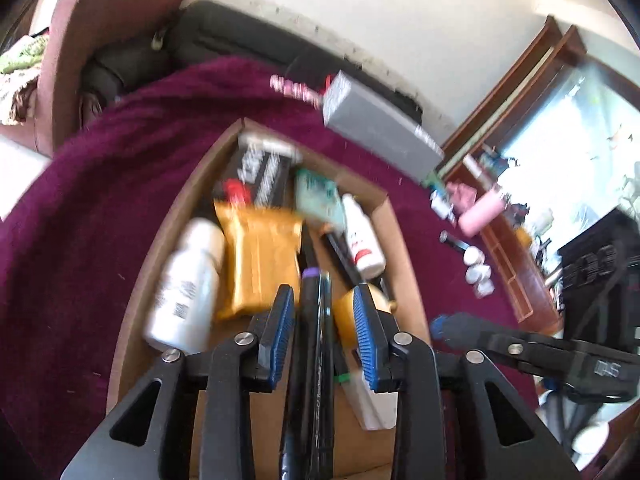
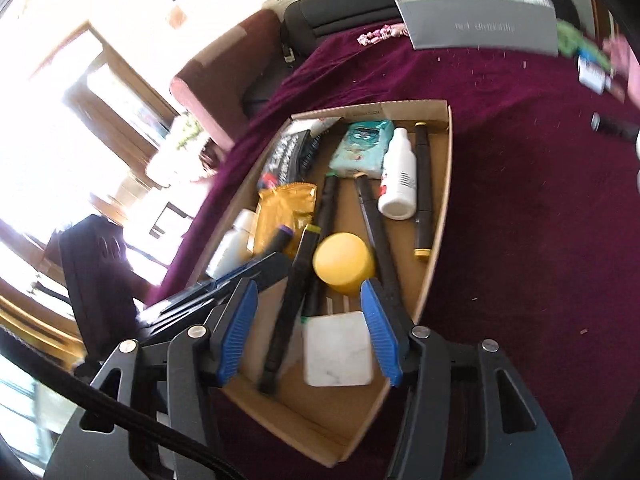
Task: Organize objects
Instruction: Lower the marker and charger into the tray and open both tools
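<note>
Over the cardboard box (image 2: 436,208) on the maroon cloth (image 2: 520,220), both of your tools hover close together. Your left hand-held gripper (image 1: 322,340) has its blue pads spread apart, with a purple-capped marker (image 1: 314,320) running between them; whether the pads actually touch it, you cannot tell from the blur. Your right hand-held gripper (image 2: 310,330) is wide open and holds nothing, its pads standing either side of the one white square block (image 2: 338,354) at the near end of the box.

Count the box's contents from the right wrist view: five dark markers, including the purple-capped one and a gold-capped one (image 2: 422,188) along the right wall; two white bottles, one (image 2: 398,174) beside that marker and one (image 2: 232,248) by the left wall; one yellow round object (image 2: 344,262); one golden pouch (image 2: 280,216); one teal packet (image 2: 362,148); one black packet (image 2: 286,156).

Outside the box, one grey carton (image 2: 480,20) lies on the cloth near its far edge.
</note>
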Action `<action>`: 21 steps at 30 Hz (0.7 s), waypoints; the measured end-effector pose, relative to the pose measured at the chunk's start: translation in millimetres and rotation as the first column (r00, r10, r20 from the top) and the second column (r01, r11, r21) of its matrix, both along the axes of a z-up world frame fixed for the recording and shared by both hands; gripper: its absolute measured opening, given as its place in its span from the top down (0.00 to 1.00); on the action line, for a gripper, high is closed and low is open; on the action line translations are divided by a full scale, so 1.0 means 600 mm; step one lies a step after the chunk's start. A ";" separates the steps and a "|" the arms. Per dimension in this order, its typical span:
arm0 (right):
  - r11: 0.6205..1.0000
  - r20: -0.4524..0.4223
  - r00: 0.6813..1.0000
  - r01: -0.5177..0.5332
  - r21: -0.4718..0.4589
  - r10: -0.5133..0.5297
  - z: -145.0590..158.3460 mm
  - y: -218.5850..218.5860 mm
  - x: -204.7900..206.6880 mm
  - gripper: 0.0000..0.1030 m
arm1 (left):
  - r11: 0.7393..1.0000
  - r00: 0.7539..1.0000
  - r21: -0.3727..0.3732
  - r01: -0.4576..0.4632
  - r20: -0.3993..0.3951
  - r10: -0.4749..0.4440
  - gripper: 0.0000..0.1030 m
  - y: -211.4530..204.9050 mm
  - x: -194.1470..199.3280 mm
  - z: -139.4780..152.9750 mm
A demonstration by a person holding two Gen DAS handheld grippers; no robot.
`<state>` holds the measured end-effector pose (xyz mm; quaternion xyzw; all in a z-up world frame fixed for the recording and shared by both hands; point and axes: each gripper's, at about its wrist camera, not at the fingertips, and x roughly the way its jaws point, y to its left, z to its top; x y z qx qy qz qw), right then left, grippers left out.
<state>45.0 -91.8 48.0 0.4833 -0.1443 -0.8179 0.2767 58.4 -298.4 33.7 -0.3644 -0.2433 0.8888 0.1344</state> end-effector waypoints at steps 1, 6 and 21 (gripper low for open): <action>1.000 0.015 1.000 0.004 -0.023 -0.003 -0.001 0.003 -0.005 0.45 | 1.000 1.000 0.011 -0.015 -0.018 0.015 0.70 -0.008 0.007 0.007; 0.987 0.102 0.994 -0.031 -0.157 0.048 -0.018 -0.006 -0.021 0.44 | 0.994 0.992 0.044 -0.102 -0.072 0.105 0.63 -0.058 0.045 0.030; 0.982 0.222 0.956 -0.181 -0.060 0.190 -0.065 -0.161 -0.021 0.61 | 0.980 0.984 0.095 -0.175 -0.025 0.178 0.61 -0.133 0.090 -0.007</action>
